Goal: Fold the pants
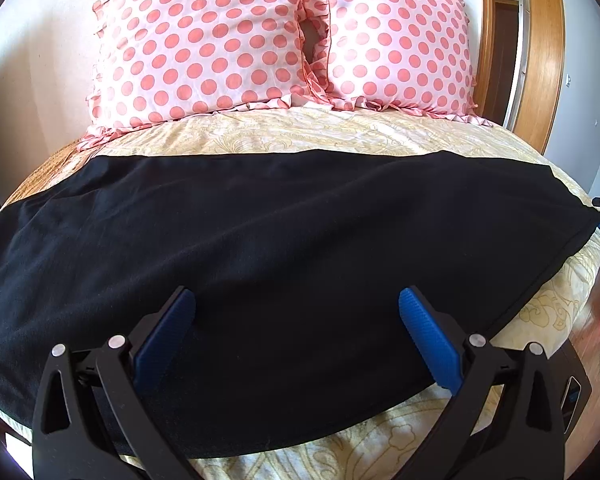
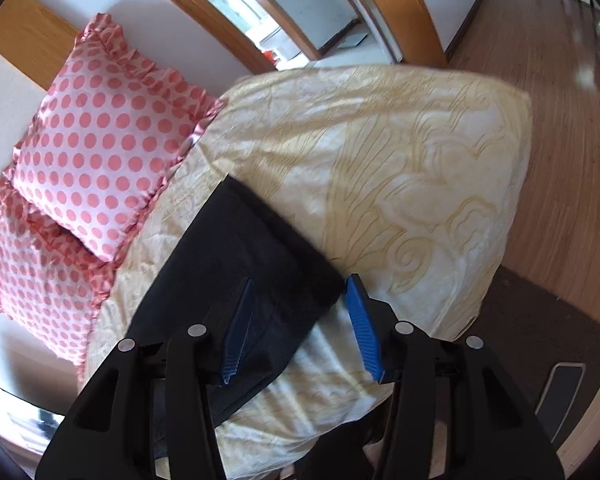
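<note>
Black pants (image 1: pixel 283 264) are seen laid flat across a bed, on a cream bedspread (image 1: pixel 300 128) patterned in pale gold, the cloth stretching from one side of the mattress to the other with only faint creases. Two pink pillows dotted in coral, one at the left (image 1: pixel 195 40) and one at the right (image 1: pixel 396 44), are propped side by side against the wall at the head of the bed, their ruffled edges touching. The left gripper (image 1: pixel 297 312) is held low over the near edge of the pants, its blue-padded jaws spread wide apart with nothing between them but the dark cloth below. In the right wrist view, one end of the pants (image 2: pixel 251 280) is shown lying at an angle on the bedspread (image 2: pixel 400 152), a straight hem facing the bed's corner. The right gripper (image 2: pixel 300 308) is positioned over that end, its jaws likewise parted, one pad above the black fabric and the other just past its corner over the bedspread; whether the pads touch the cloth cannot be told. A wooden floor (image 2: pixel 548 120) and a dark mat (image 2: pixel 540 340) are visible beyond the bed's corner, and a wood-framed doorway (image 1: pixel 540 48) is seen behind the pillows.
</note>
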{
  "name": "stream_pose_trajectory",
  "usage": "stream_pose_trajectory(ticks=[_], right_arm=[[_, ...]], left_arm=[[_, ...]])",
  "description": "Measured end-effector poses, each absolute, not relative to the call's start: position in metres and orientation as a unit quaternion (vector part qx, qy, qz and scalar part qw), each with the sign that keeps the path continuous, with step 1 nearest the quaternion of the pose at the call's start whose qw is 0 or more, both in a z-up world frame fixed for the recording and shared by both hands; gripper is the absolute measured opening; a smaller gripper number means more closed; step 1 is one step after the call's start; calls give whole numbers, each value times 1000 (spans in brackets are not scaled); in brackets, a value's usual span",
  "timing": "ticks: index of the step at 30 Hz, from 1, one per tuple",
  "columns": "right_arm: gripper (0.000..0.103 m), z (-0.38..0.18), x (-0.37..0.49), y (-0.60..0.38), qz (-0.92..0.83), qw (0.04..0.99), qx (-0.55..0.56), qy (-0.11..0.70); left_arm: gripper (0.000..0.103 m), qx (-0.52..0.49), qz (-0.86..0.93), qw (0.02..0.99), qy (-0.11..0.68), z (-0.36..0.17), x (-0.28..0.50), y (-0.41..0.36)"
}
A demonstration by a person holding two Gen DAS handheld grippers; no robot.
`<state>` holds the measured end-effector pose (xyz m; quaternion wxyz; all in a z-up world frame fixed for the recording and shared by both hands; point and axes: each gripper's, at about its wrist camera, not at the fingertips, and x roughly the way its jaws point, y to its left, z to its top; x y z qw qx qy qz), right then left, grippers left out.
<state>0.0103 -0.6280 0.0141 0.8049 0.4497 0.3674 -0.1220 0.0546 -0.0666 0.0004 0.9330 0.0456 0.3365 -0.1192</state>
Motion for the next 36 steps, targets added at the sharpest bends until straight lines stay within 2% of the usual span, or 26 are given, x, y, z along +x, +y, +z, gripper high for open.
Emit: stream_pose_trajectory(ticks=[9, 15, 17, 18, 19, 20, 21, 26, 31, 34, 36], right_arm=[[50, -4, 5, -623, -54, 750, 569, 333], [50, -2, 10, -619, -61, 763, 559, 319], [49, 1, 15, -620, -76, 783, 531, 315], [41, 3, 20, -618, -93, 798, 504, 318], [24, 4, 22, -616, -109, 807, 482, 323], [13, 4, 24, -614, -124, 816, 461, 326], [8, 5, 27, -612, -131, 825, 443, 326], [8, 46, 38, -576, -113, 888, 355, 267], [8, 117, 70, -471, 58, 947, 246, 198], [8, 131, 91, -383, 197, 939, 198, 201], [8, 119, 104, -323, 277, 916, 173, 234]], left_arm=[[101, 45, -121, 933, 337, 0, 54, -68], [101, 46, -121, 933, 336, 0, 54, -69], [101, 45, -123, 933, 336, 0, 54, -69], [101, 45, -123, 933, 335, 0, 53, -69], [101, 45, -122, 933, 336, 0, 53, -69], [101, 44, -122, 933, 335, 0, 54, -69], [101, 43, -123, 933, 336, 1, 53, -69], [101, 13, -147, 931, 335, 5, 49, -61], [101, -71, -167, 933, 311, 22, 40, -34], [101, -100, -132, 945, 282, 35, 34, -15], [101, -113, -97, 952, 268, 42, 31, 1]])
